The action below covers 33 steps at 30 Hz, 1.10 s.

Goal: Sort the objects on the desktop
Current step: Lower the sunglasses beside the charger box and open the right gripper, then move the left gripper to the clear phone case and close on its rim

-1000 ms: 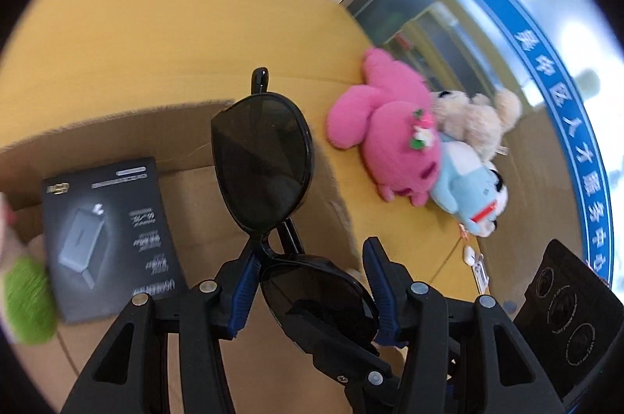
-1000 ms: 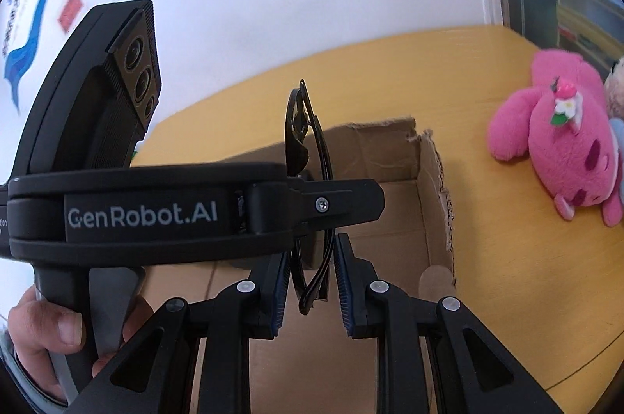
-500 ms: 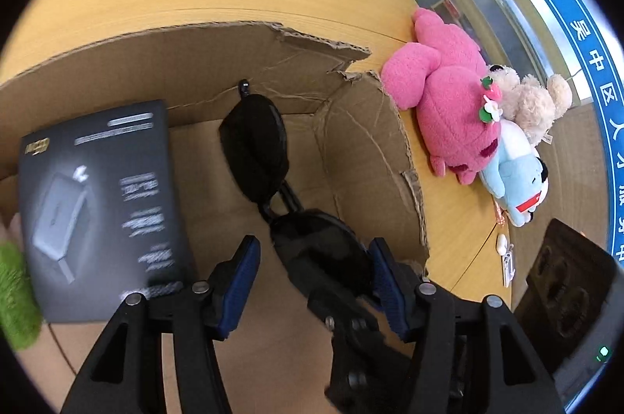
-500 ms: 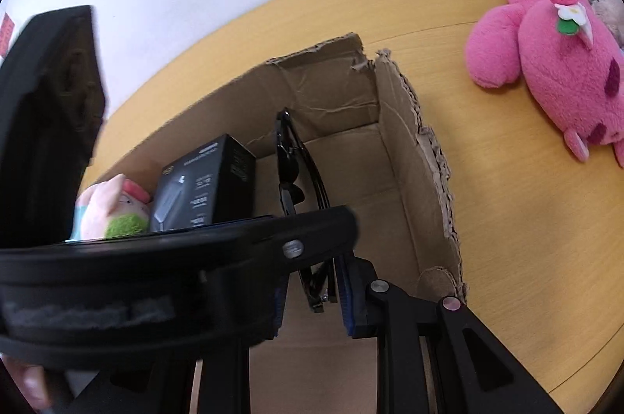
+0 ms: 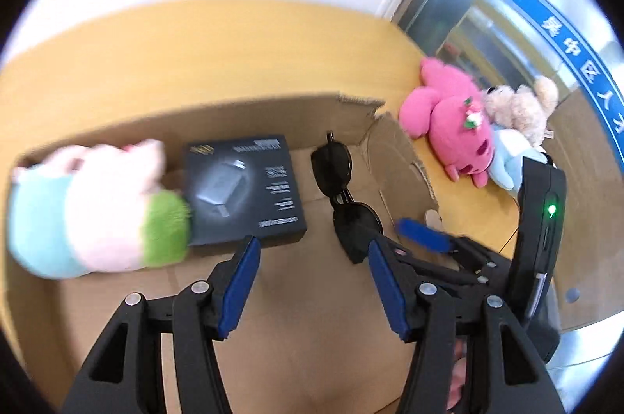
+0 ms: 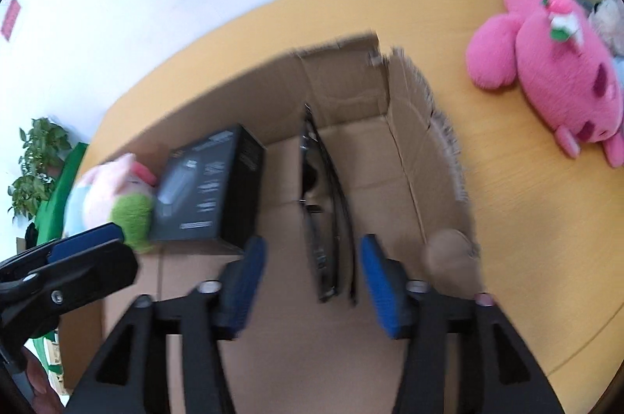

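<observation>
Black sunglasses [image 5: 343,195] lie inside the open cardboard box [image 5: 382,156], free of both grippers; in the right wrist view the sunglasses [image 6: 325,219] show edge-on between my open right fingers. My left gripper [image 5: 314,281] is open and empty above the box floor, just short of the sunglasses. My right gripper [image 6: 312,281] is open around the sunglasses' near end without gripping. A black product box [image 5: 243,191] and a pink-and-green plush [image 5: 93,207] also sit in the box.
A pink plush [image 5: 452,125], a beige bear [image 5: 518,109] and a light blue plush [image 5: 507,156] lie on the wooden table [image 5: 195,55] right of the box. The box's torn right wall [image 6: 425,156] stands beside my right gripper. A potted plant [image 6: 35,156] is far left.
Both grippers opened and let go of the sunglasses, which now rest in the box. Both grippers pulled back and up, so more of the box's contents show.
</observation>
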Motion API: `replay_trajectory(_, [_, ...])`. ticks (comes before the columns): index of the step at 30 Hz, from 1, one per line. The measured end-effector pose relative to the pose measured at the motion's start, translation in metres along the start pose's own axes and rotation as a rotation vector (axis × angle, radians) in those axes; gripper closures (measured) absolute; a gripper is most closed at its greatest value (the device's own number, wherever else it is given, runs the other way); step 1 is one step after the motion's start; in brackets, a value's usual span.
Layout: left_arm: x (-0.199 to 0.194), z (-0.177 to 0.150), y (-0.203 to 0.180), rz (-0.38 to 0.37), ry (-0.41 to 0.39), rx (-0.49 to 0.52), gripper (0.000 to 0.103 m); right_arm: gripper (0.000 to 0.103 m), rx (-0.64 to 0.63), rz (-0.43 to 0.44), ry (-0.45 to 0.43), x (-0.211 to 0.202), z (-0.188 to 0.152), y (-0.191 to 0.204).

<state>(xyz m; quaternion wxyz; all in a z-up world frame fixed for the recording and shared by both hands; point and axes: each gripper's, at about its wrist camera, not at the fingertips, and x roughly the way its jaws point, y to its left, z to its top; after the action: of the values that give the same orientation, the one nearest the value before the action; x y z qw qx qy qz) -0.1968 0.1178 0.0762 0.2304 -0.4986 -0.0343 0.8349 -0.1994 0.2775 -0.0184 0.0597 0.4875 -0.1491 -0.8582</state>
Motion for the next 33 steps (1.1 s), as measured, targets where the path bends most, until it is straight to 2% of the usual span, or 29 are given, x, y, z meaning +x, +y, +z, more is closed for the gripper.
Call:
replay_trajectory(2, [-0.033,-0.016,-0.003,0.043,-0.091,0.037,0.043,0.010,-0.044,-0.011,-0.061,-0.027,-0.011,0.008])
replay_trajectory(3, [-0.047,-0.025,-0.004,0.069,-0.131,0.054,0.036,0.005,-0.062,-0.014,-0.086,-0.038,-0.015,0.012])
replay_trajectory(4, [-0.065,-0.037,-0.007,0.126,-0.193,0.074,0.033,0.004,-0.081,-0.011,-0.110,-0.050,-0.020,0.018])
replay_trajectory(5, [-0.079,-0.047,-0.008,0.181,-0.245,0.085,0.025,0.003,-0.103,0.004,-0.130,-0.064,-0.030,0.022])
replay_trajectory(7, [-0.107,-0.074,-0.007,0.279,-0.339,0.093,0.022,0.000,-0.165,0.010,-0.177,-0.091,-0.054,0.035])
replay_trajectory(9, [-0.127,-0.100,-0.005,0.317,-0.389,0.080,0.022,0.000,-0.217,-0.016,-0.217,-0.112,-0.074,0.042])
replay_trajectory(12, [-0.149,-0.141,-0.001,0.335,-0.437,0.055,0.022,0.000,-0.265,-0.024,-0.262,-0.133,-0.110,0.057])
replay_trajectory(14, [-0.159,-0.172,-0.003,0.396,-0.475,0.037,0.022,0.000,-0.285,-0.008,-0.272,-0.154,-0.124,0.062])
replay_trajectory(16, [-0.161,-0.194,-0.007,0.441,-0.492,0.023,0.022,0.000,-0.312,-0.006,-0.317,-0.167,-0.151,0.070])
replay_trajectory(17, [-0.163,-0.202,-0.007,0.440,-0.491,0.017,0.022,0.000,-0.324,-0.015,-0.342,-0.174,-0.163,0.072])
replay_trajectory(20, [-0.164,-0.223,-0.002,0.406,-0.479,-0.017,0.022,0.000,-0.356,-0.032,-0.388,-0.198,-0.189,0.079])
replay_trajectory(23, [-0.156,-0.237,0.005,0.371,-0.440,-0.045,0.022,0.000,-0.394,-0.094,-0.440,-0.207,-0.209,0.085])
replay_trajectory(28, [-0.147,-0.260,0.007,0.339,-0.386,-0.074,0.022,0.000,-0.395,-0.075,-0.417,-0.208,-0.222,0.083])
replay_trajectory(33, [-0.138,-0.267,0.003,0.338,-0.362,-0.060,0.022,0.000,-0.385,-0.062,-0.380,-0.200,-0.227,0.076])
